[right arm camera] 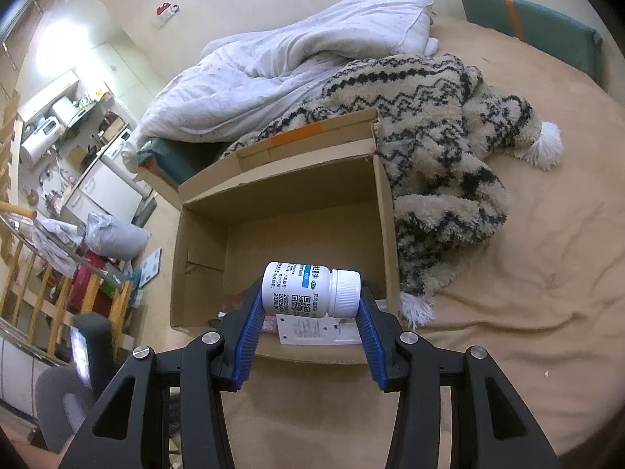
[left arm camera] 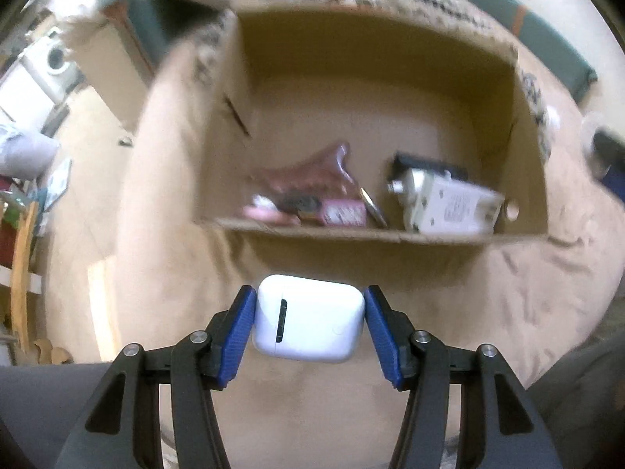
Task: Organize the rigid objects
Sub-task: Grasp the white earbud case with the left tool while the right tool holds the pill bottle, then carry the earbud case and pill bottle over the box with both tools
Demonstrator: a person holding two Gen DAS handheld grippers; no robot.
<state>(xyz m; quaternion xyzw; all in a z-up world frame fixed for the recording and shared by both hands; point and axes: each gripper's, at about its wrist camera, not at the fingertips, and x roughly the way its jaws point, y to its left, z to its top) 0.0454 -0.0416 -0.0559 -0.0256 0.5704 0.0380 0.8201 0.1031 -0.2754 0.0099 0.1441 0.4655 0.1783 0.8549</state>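
Note:
My left gripper (left arm camera: 309, 318) is shut on a white earbud case (left arm camera: 308, 318) and holds it just in front of the near wall of an open cardboard box (left arm camera: 351, 236). Inside the box lie a pink packet (left arm camera: 312, 191) and a white adapter block (left arm camera: 449, 203). My right gripper (right arm camera: 311, 305) is shut on a white pill bottle (right arm camera: 310, 289), held sideways with its cap to the right, above the near part of the same box (right arm camera: 281, 195). The white block (right arm camera: 312, 330) shows below the bottle.
The box rests on a tan bedsheet (right arm camera: 508, 312). A patterned fleece blanket (right arm camera: 429, 148) lies against the box's right and far sides, a white duvet (right arm camera: 293, 58) behind it. A green headboard cushion (right arm camera: 531, 23) is at the far right. The bed's left edge drops to a cluttered floor (right arm camera: 78, 234).

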